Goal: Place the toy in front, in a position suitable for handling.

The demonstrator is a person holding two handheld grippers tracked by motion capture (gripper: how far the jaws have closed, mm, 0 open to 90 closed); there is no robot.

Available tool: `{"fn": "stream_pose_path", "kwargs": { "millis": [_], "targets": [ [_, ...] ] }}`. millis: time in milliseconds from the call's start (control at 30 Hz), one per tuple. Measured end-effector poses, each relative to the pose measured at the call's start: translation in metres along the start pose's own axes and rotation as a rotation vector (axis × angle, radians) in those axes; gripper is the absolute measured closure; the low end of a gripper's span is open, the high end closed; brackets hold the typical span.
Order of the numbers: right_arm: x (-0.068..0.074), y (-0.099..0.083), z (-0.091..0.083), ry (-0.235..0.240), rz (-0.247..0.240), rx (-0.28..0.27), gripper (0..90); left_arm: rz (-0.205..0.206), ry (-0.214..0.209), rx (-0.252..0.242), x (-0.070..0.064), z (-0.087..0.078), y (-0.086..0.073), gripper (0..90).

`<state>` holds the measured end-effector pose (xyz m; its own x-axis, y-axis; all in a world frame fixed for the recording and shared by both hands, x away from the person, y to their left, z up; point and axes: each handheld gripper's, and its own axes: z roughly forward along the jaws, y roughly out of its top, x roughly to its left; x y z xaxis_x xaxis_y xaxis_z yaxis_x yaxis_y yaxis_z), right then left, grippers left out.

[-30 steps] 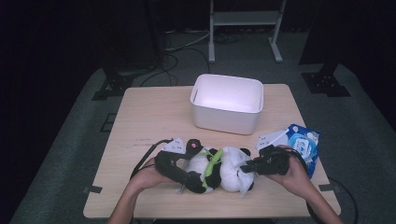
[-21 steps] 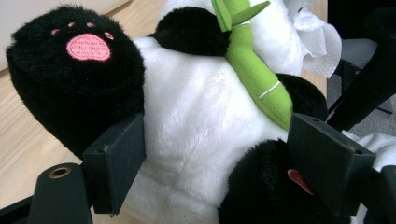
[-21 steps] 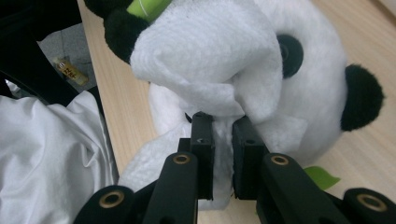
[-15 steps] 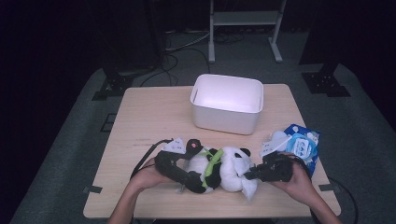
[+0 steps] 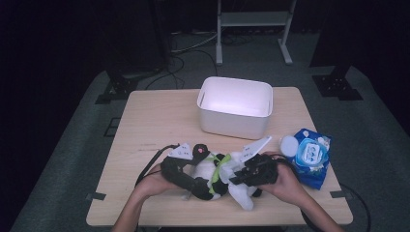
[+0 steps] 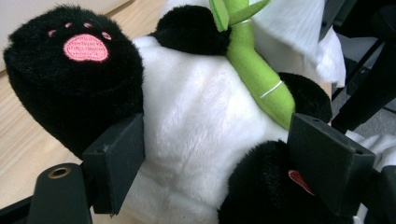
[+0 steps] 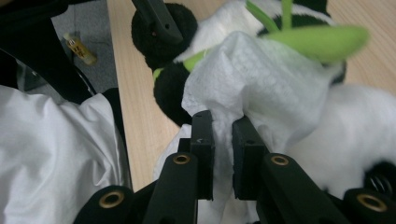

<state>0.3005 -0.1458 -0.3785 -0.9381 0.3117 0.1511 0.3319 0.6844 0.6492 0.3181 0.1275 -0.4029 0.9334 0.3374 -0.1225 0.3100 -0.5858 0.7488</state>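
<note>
A black-and-white panda plush with a green bamboo stalk lies near the table's front edge. My left gripper clamps its white belly, one jaw on each side, with a black paw with a pink pad at the left. My right gripper comes in from the right. Its jaws are pinched on a white wipe, which is pressed against the plush beside the bamboo.
A white bin stands open behind the plush at the table's middle. A blue pack of wipes with its white lid flipped up lies at the right. Bare wooden tabletop stretches to the left and back.
My right gripper has slid left with the wipe, further over the panda. The left gripper and the plush have stayed put.
</note>
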Motion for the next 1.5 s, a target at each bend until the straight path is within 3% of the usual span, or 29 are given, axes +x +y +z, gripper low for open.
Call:
{"fn": "stream_pose_path", "kwargs": {
  "millis": [133, 333, 433, 567, 700, 1000, 1233, 1333, 1500],
  "targets": [
    [-0.001, 0.007, 0.001, -0.013, -0.01, 0.01, 80.9, -0.004, -0.001, -0.006, 0.001, 0.001, 0.0, 18.8],
    [-0.013, 0.01, -0.017, -0.068, 0.01, -0.021, 80.9, -0.004, -0.002, -0.008, 0.001, 0.001, 0.0, 18.8],
    [-0.033, 0.008, -0.028, -0.113, 0.059, -0.034, 80.8, -0.005, -0.002, -0.008, 0.001, 0.001, -0.001, 18.8],
    [-0.055, -0.003, -0.034, -0.155, 0.118, -0.042, 80.7, 0.0, -0.004, -0.007, 0.001, 0.001, -0.001, 18.8],
    [-0.07, -0.019, -0.031, -0.16, 0.175, -0.019, 80.7, -0.001, -0.005, -0.01, 0.001, 0.0, -0.001, 18.8],
    [-0.084, -0.051, -0.033, -0.158, 0.264, -0.021, 80.7, 0.003, -0.003, -0.009, 0.0, 0.001, -0.001, 18.8],
    [-0.078, -0.038, -0.036, -0.139, 0.237, -0.042, 80.6, 0.01, -0.004, -0.002, 0.0, 0.001, -0.001, 18.9],
    [-0.071, -0.018, -0.032, -0.123, 0.187, -0.037, 80.5, 0.012, 0.0, 0.002, -0.001, 0.001, -0.001, 18.8],
    [-0.066, 0.005, -0.021, -0.106, 0.146, -0.006, 80.6, 0.023, 0.002, 0.008, -0.002, 0.001, -0.001, 18.8]
  ]
}}
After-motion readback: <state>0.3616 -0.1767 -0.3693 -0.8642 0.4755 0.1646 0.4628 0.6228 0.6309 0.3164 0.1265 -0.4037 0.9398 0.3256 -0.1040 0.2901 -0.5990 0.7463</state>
